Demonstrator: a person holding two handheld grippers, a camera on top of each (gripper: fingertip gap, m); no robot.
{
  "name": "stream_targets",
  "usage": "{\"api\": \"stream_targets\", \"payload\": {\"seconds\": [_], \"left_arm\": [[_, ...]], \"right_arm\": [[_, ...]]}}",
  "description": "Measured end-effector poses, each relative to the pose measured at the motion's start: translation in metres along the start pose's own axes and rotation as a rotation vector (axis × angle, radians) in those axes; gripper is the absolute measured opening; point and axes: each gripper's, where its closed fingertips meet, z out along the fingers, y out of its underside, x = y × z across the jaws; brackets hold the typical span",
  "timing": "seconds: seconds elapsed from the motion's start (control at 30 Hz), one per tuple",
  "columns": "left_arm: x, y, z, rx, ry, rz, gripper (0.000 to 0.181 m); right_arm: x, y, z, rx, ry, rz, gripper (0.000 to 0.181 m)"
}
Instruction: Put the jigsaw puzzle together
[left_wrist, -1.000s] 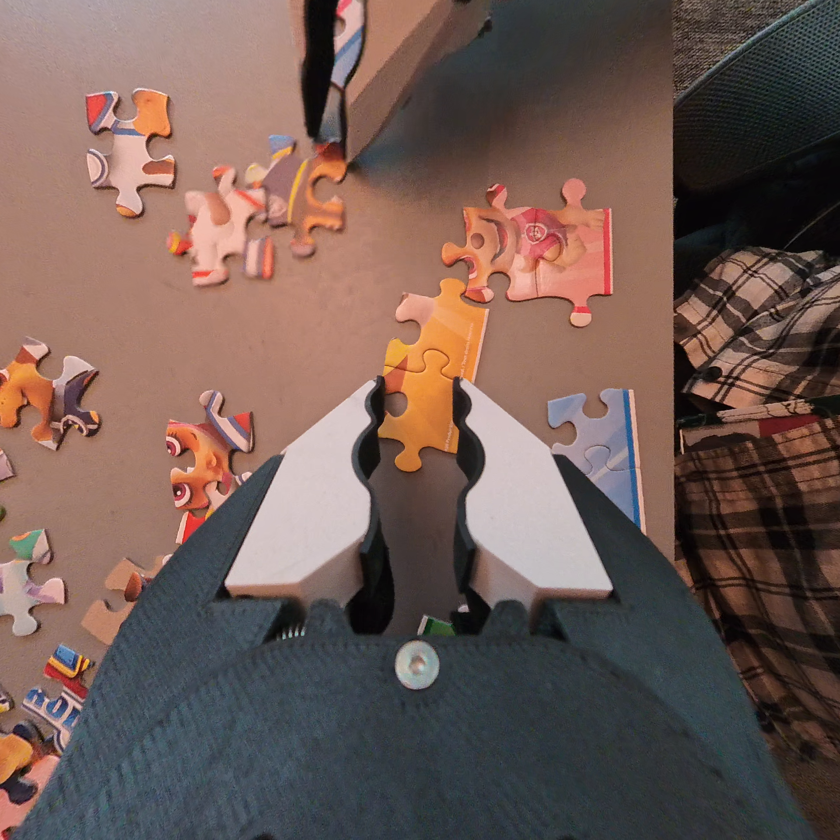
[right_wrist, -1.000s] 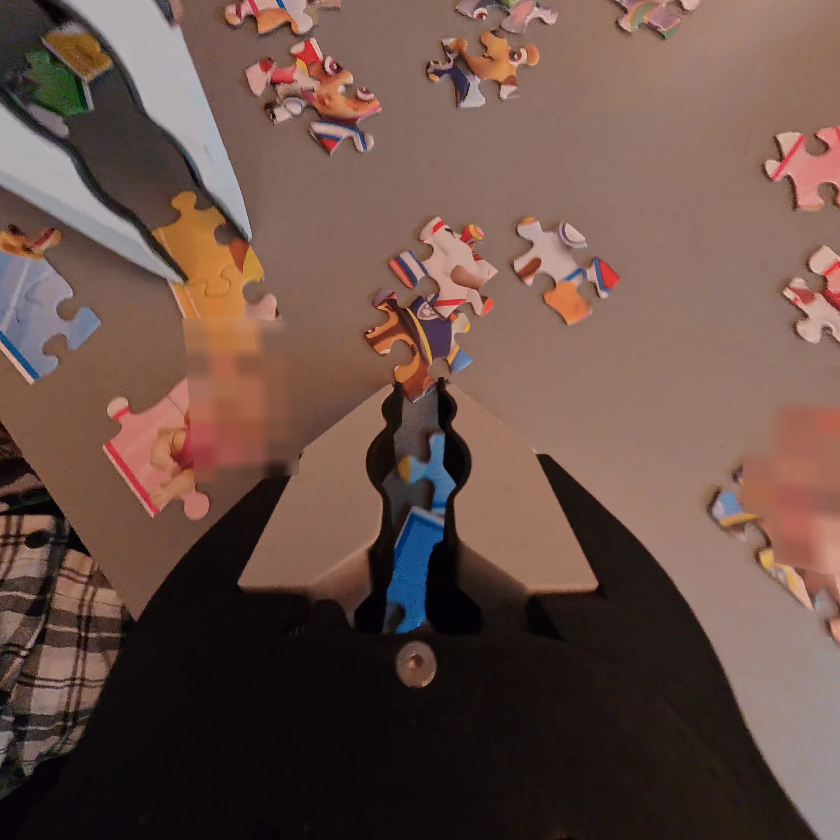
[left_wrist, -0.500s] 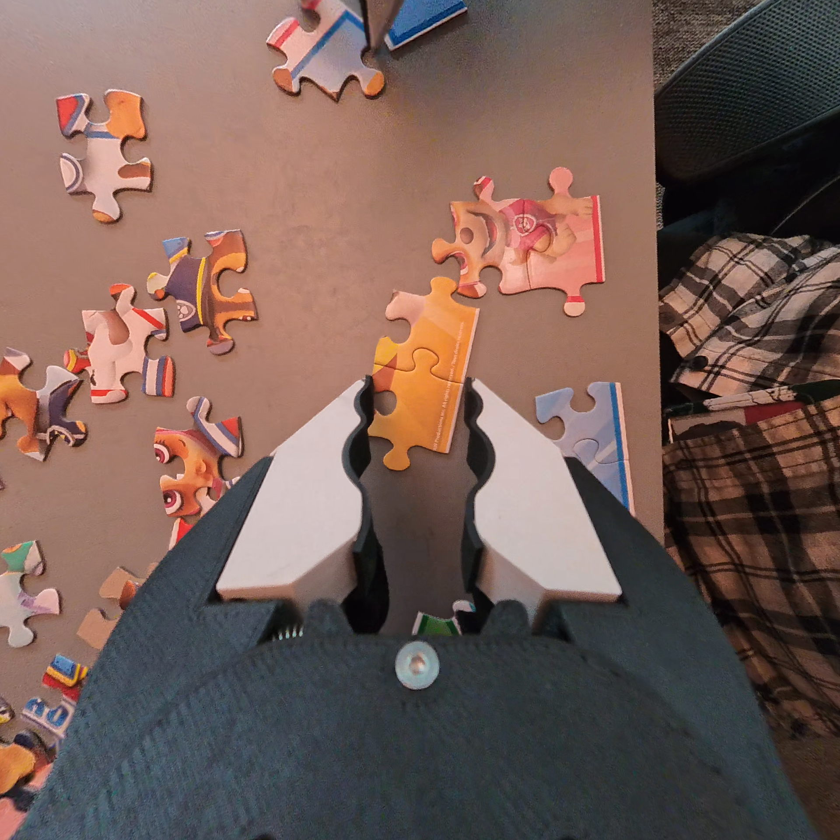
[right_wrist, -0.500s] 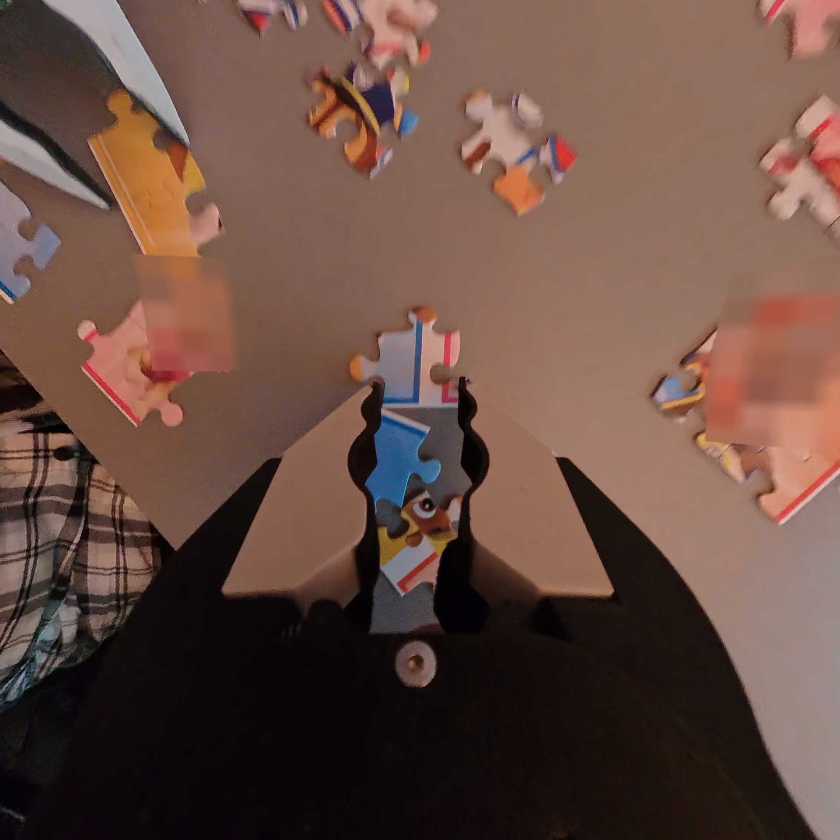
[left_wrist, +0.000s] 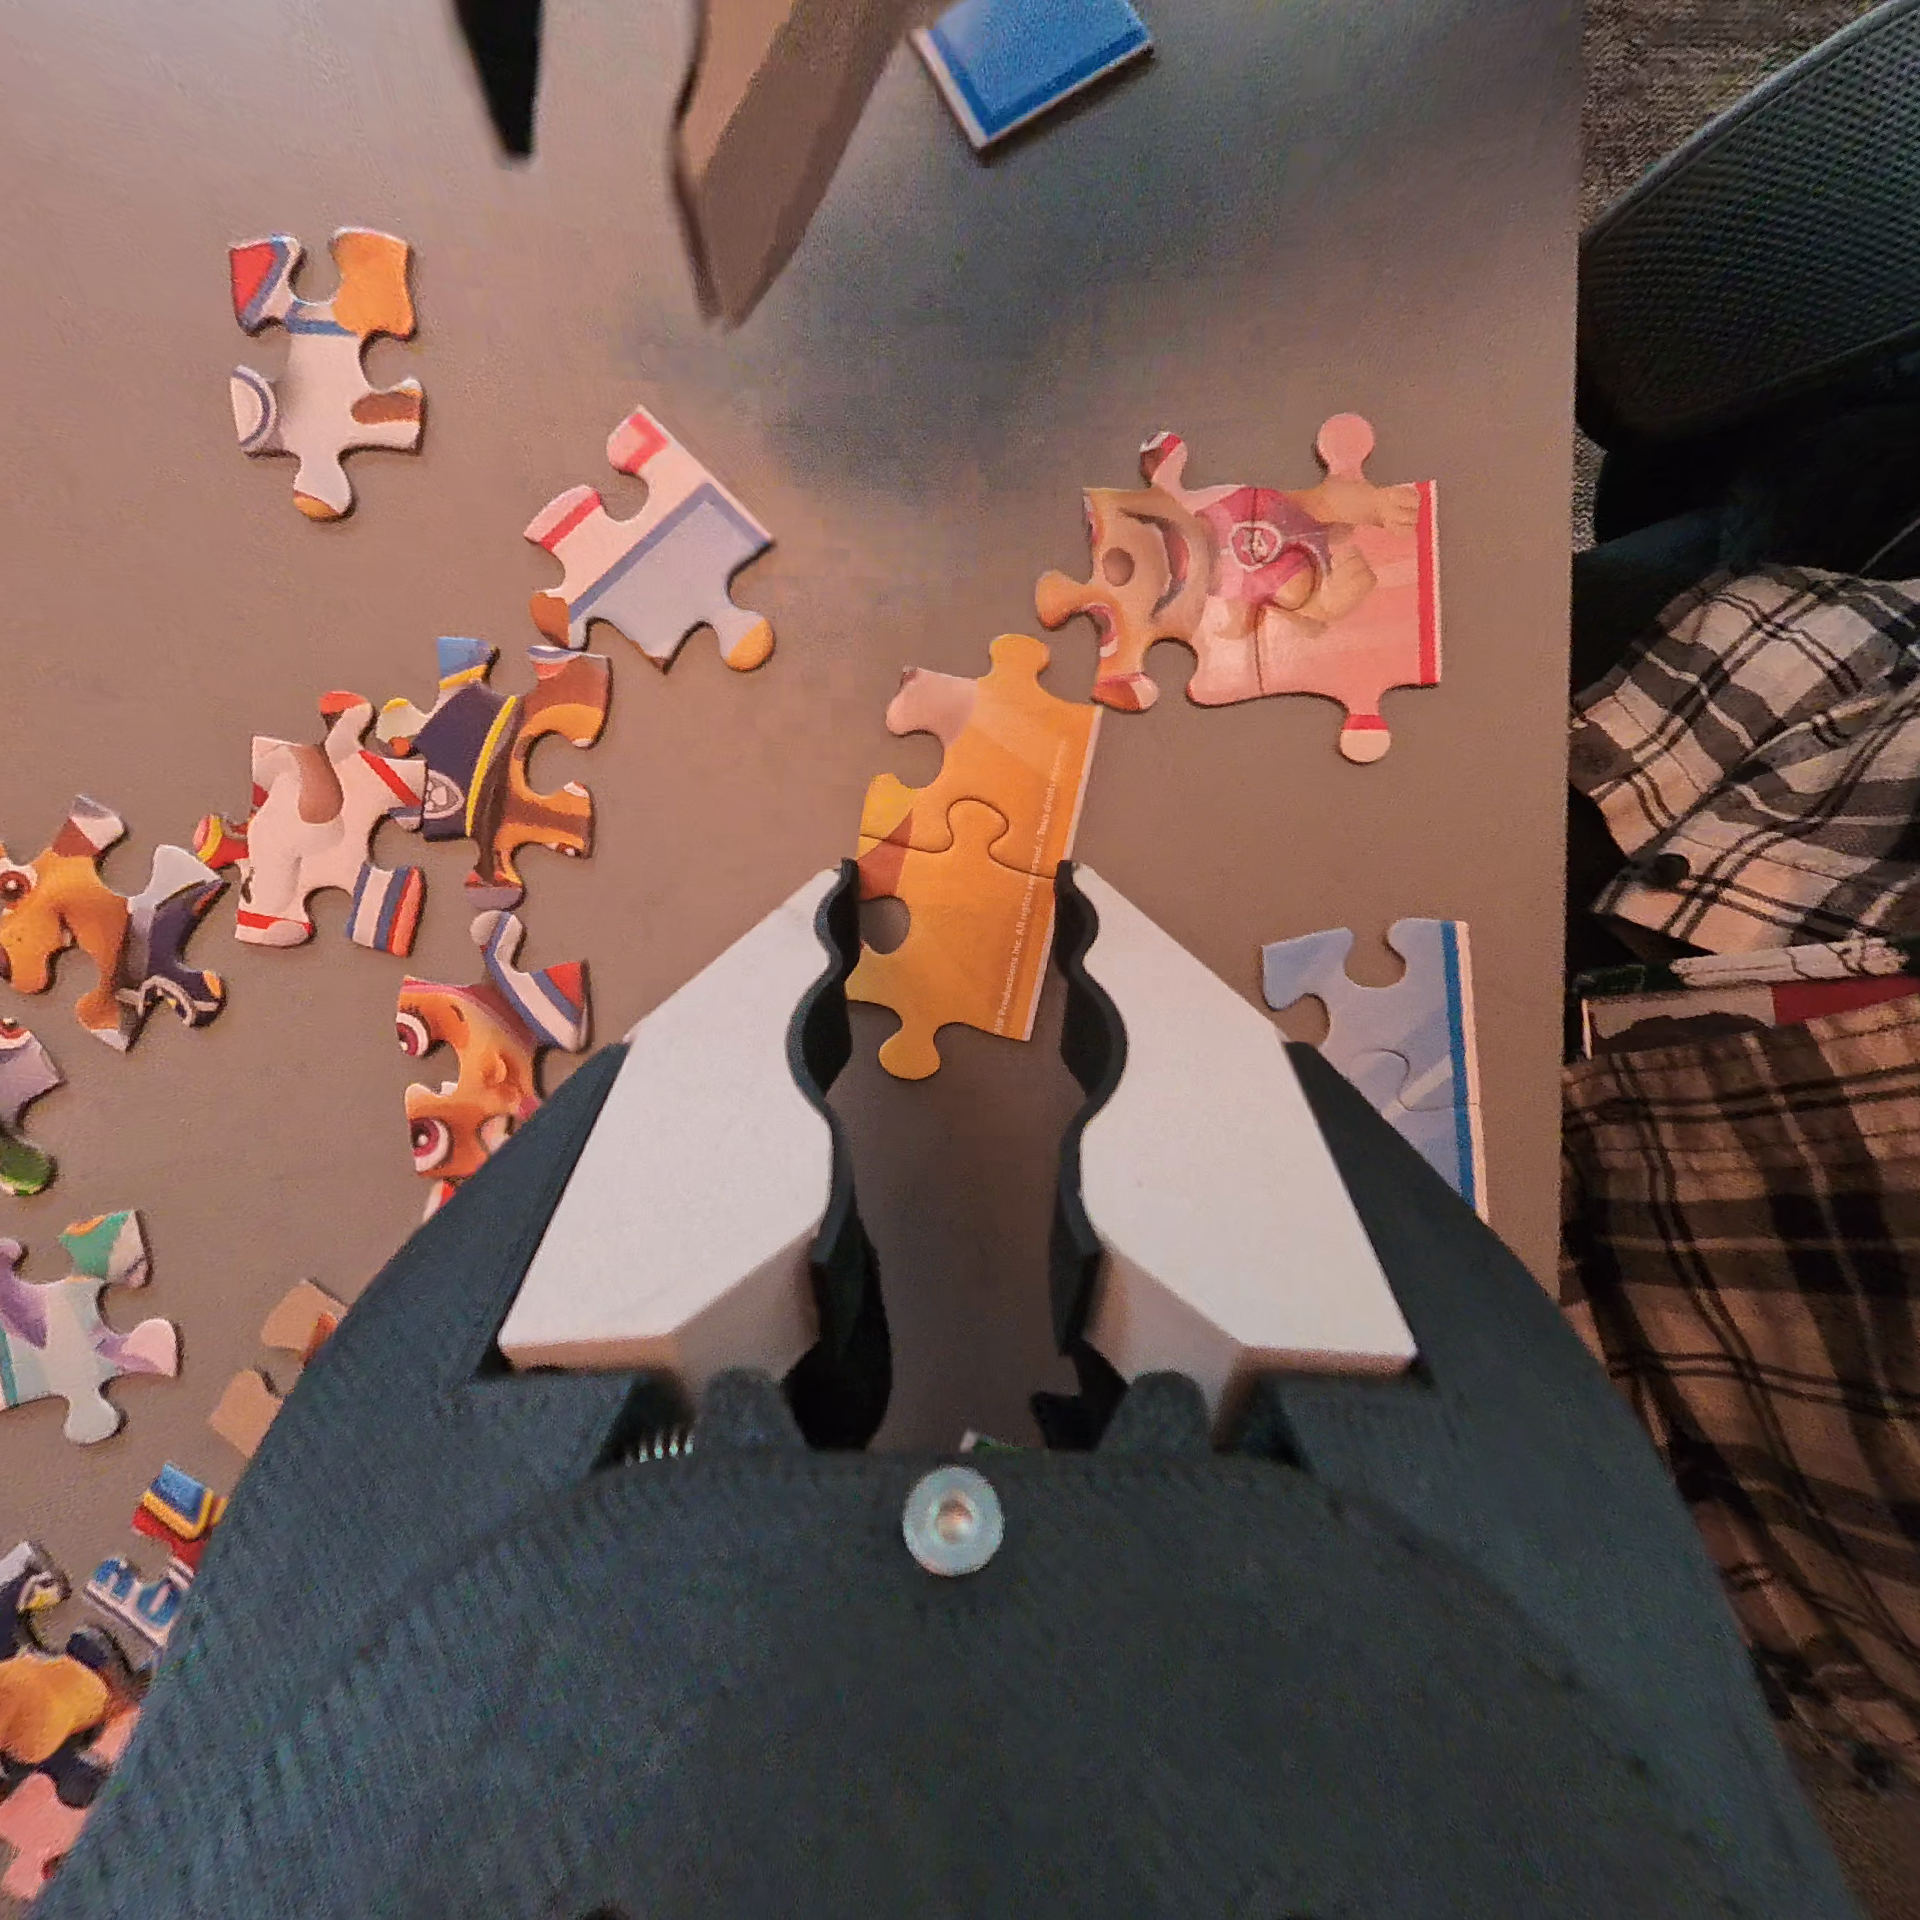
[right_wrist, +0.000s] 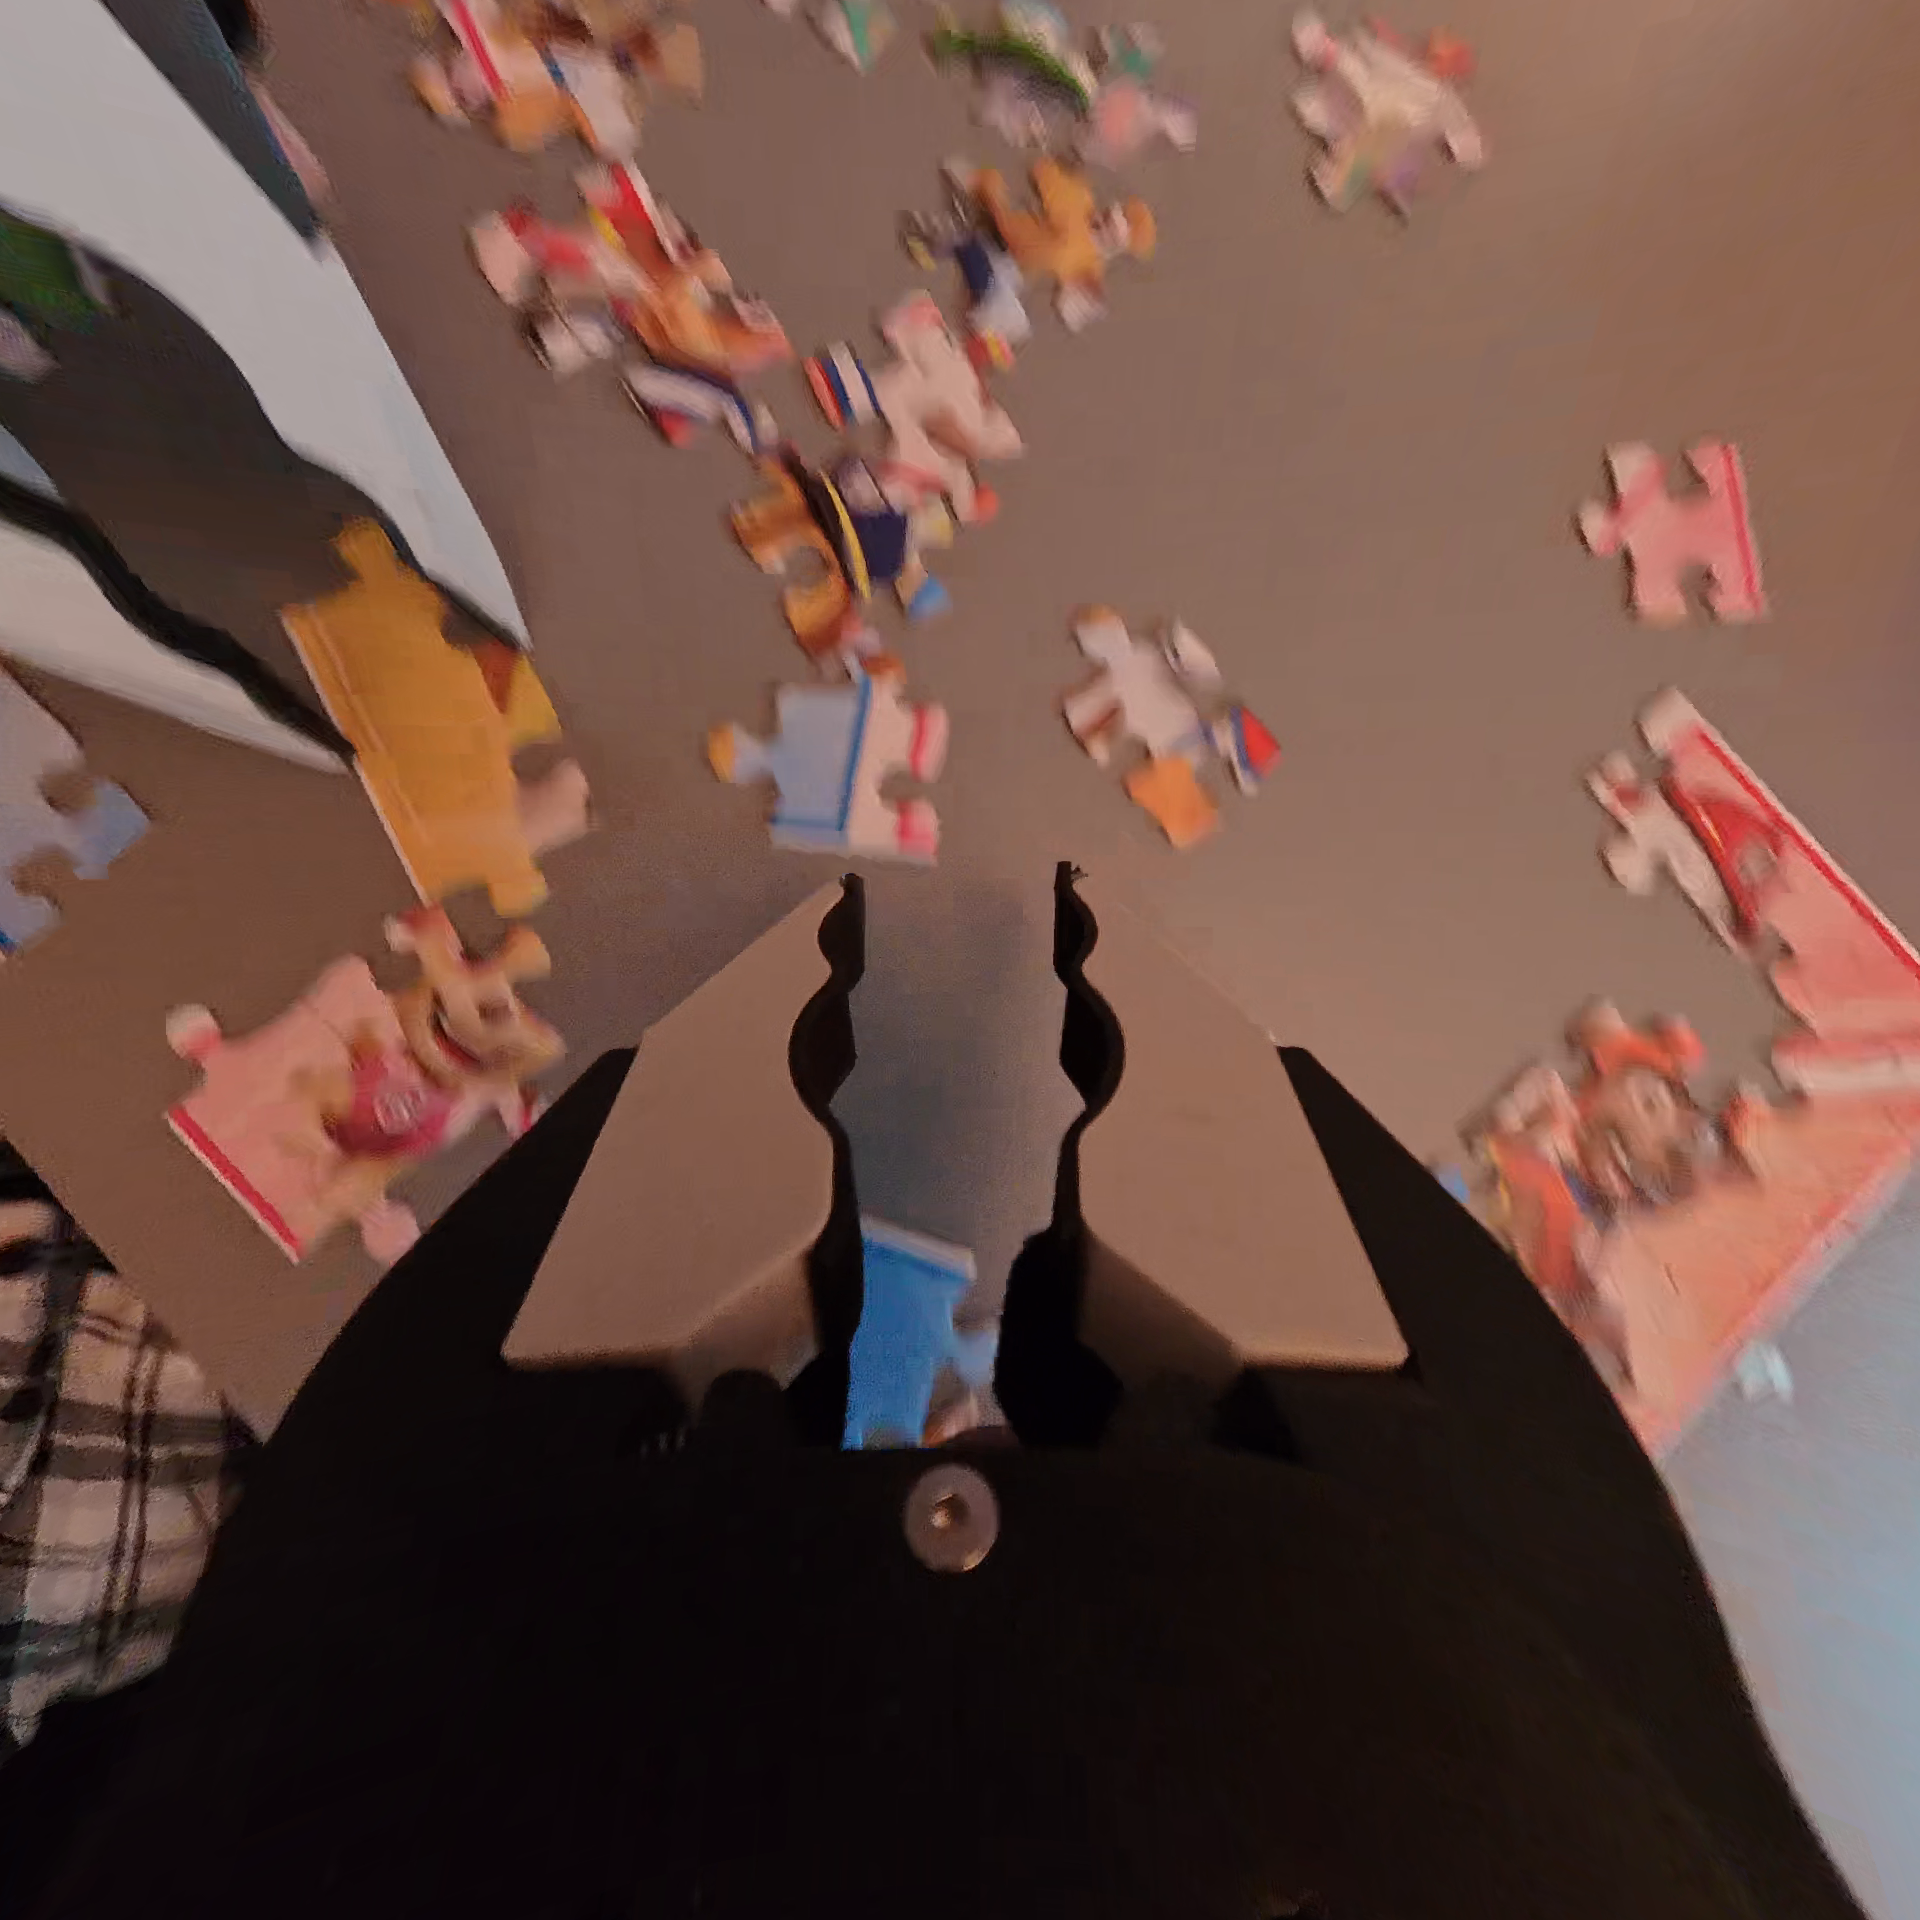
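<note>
My left gripper (left_wrist: 951, 883) is open, its tips on either side of a joined orange pair of pieces (left_wrist: 977, 831) lying flat on the grey table (left_wrist: 1299, 260). A joined pink pair (left_wrist: 1268, 592) lies just beyond it. A light blue piece with red stripes (left_wrist: 655, 551) lies to the left. My right gripper (right_wrist: 956, 883) is open and empty, above the table just short of that light blue piece (right_wrist: 842, 769). A blue piece (right_wrist: 904, 1340) shows below, between its fingers. The right wrist view is blurred.
Several loose pieces (left_wrist: 312, 821) lie scattered at the left. A blue edge piece (left_wrist: 1392, 1029) lies by the table's right edge (left_wrist: 1569, 727), with plaid cloth (left_wrist: 1745, 1143) and a mesh chair (left_wrist: 1766, 208) beyond. An assembled pink section (right_wrist: 1714, 1143) lies at the right. To reach the assembled pink section (right_wrist: 1714, 1143) in a straight line is about 15 cm for my right fingers, about 30 cm for my left.
The right gripper has opened wider and pulled back. The light blue piece now lies on the table nearer the orange pair. The left gripper has opened slightly around the orange pair.
</note>
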Motion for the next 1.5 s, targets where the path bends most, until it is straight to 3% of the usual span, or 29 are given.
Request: {"api": "stream_targets", "payload": {"seconds": [0.13, 0.23, 0.47, 0.73, 1.13, 1.33, 1.5], "left_arm": [[-0.008, -0.01, 0.006, -0.001, -0.02, 0.001, 0.037], [-0.012, -0.021, 0.013, -0.004, -0.02, 0.012, 0.037], [-0.022, -0.056, 0.035, 0.005, -0.025, 0.012, 0.037], [-0.039, -0.103, 0.066, 0.013, -0.038, -0.034, 0.037], [-0.044, -0.153, 0.095, 0.051, -0.013, -0.102, 0.034], [-0.038, -0.165, 0.1, 0.078, 0.067, -0.153, 0.036], [-0.031, -0.178, 0.107, 0.114, 0.133, -0.173, 0.027]], "right_arm": [[0.009, 0.059, -0.024, -0.067, 0.076, 0.107, 0.035], [-0.002, 0.074, -0.032, -0.006, 0.058, 0.161, 0.03], [-0.022, 0.08, -0.038, 0.081, 0.035, 0.205, 0.029], [-0.018, 0.074, -0.048, 0.171, 0.071, 0.214, 0.027], [0.036, 0.09, -0.04, 0.069, 0.165, 0.246, 0.002], [0.068, 0.105, -0.046, 0.031, 0.228, 0.254, 0.001], [0.09, 0.112, -0.048, -0.003, 0.266, 0.254, 0.0]]}}
